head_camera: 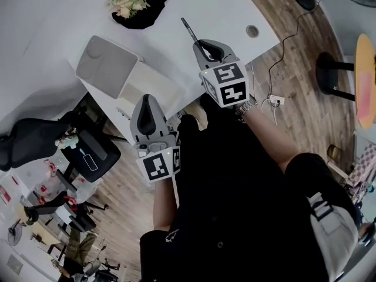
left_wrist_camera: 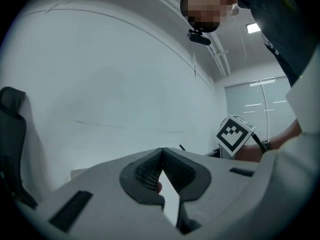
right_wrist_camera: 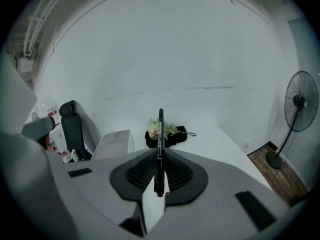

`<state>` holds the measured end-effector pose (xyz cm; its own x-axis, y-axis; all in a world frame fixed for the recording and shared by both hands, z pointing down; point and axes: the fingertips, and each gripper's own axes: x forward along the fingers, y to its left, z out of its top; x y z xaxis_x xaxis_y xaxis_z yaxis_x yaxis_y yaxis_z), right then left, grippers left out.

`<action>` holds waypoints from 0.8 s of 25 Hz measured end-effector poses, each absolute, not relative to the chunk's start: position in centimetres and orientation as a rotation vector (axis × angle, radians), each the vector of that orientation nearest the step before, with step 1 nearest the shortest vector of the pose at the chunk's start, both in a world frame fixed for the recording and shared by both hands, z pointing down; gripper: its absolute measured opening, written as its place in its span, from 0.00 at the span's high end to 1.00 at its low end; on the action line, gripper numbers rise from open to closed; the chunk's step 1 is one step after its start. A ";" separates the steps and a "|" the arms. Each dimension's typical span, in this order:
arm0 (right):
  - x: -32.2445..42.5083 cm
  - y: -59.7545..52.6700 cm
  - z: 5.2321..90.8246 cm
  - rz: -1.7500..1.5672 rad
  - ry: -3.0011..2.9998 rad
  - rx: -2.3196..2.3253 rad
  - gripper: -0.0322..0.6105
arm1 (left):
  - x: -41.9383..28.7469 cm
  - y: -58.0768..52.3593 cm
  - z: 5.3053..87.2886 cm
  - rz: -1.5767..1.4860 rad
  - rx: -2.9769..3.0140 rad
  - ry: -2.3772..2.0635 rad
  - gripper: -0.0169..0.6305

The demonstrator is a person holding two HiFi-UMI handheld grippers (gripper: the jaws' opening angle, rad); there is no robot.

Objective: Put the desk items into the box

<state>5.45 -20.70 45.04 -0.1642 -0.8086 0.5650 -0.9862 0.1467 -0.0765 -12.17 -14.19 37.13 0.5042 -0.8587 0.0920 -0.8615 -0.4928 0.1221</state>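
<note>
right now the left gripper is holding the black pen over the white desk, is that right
No, the right gripper holds the black pen, clamped between its jaws in the right gripper view. The left gripper has its jaws together with nothing between them. The pen is over the white desk, as you said.

head view: steeply down on desk (head_camera: 217,10) | left gripper view: at wall (left_wrist_camera: 100,84) | right gripper view: desk, box (right_wrist_camera: 116,143) shared

A white desk (head_camera: 226,7) is set against a plain white wall (right_wrist_camera: 160,59), over a wooden plank floor (head_camera: 299,87). A black office chair (right_wrist_camera: 70,126) is seen at the desk's left, and a black pedestal fan (right_wrist_camera: 300,106) at its right. A white power strip (head_camera: 276,100) is laid on the floor.
</note>
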 end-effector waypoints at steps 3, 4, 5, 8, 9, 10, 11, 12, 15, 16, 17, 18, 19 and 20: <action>3.1 -19.3 43.1 0.577 -2.079 1.704 0.88 | -14.5 -12.8 36.6 0.004 2.577 -1.522 0.96; 2.4 -18.9 42.5 0.564 -2.093 1.701 0.88 | -15.2 -12.4 36.4 -0.005 2.575 -1.530 0.96; 1.6 -18.5 41.9 0.553 -2.105 1.698 0.88 | -15.8 -12.0 36.2 -0.013 2.573 -1.539 0.96; -0.7 -17.2 40.4 0.527 -2.136 1.692 0.88 | -17.8 -10.9 35.7 -0.033 2.572 -1.559 0.96; -1.4 -16.7 40.0 0.521 -2.144 1.690 0.88 | -18.4 -10.6 35.5 -0.040 2.575 -1.563 0.96; -2.2 -16.3 39.7 0.514 -2.151 1.688 0.88 | -19.0 -10.2 35.3 -0.047 2.578 -1.565 0.96; -2.9 -15.8 39.4 0.508 -2.158 1.687 0.88 | -19.5 -9.8 35.1 -0.052 2.582 -1.567 0.96; -3.6 -15.3 39.1 0.502 -2.164 1.685 0.88 | -20.0 -9.3 35.0 -0.056 2.585 -1.568 0.96; -5.4 -13.9 38.7 0.493 -2.181 1.680 0.88 | -21.4 -8.2 35.0 -0.060 2.592 -1.572 0.96; -6.0 -13.4 38.7 0.492 -2.185 1.678 0.88 | -21.9 -7.9 35.0 -0.060 2.593 -1.574 0.96; -6.5 -13.0 38.7 0.493 -2.188 1.676 0.88 | -22.3 -7.6 35.0 -0.062 2.594 -1.577 0.96; -7.0 -12.7 38.7 0.494 -2.190 1.674 0.88 | -22.8 -7.3 35.0 -0.064 2.593 -1.578 0.96; -7.6 -12.3 38.8 0.496 -2.191 1.671 0.88 | -23.3 -7.0 35.1 -0.065 2.591 -1.580 0.96; -8.1 -12.1 38.8 0.497 -2.192 1.668 0.88 | -23.8 -6.8 35.1 -0.065 2.588 -1.582 0.96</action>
